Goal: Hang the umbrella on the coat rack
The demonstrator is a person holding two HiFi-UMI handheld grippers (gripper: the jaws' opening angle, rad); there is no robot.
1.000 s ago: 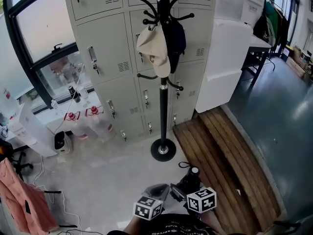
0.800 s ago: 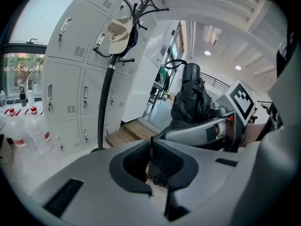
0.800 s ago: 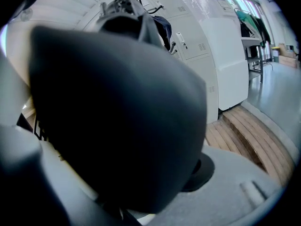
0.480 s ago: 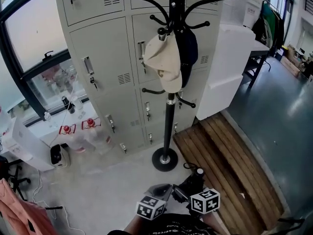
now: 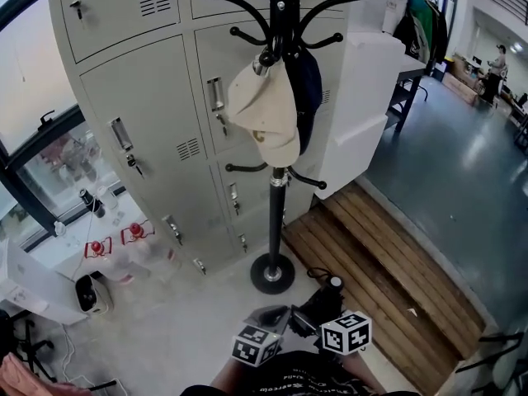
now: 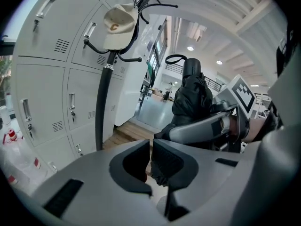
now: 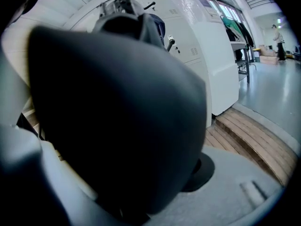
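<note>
Lockers [image 5: 140, 122] behind coat rack [image 5: 275, 213], concrete floor [image 5: 186, 328]

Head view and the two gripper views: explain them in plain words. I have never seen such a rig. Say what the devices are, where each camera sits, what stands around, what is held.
There is no robot: a person holds a two-fingered tool in each hand, and the marker cubes are part of those tools. The head view looks down from the person's head; the left gripper and right gripper show at its bottom. Each gripper view looks along that tool's own fingers. Ahead stands a black coat rack bearing a beige cap and a dark cap, before grey lockers and beside a wooden platform. The right gripper clasps a folded black umbrella, which fills its view. The left gripper's fingers stand nearly together and seem to pinch the umbrella's lower end.
</note>
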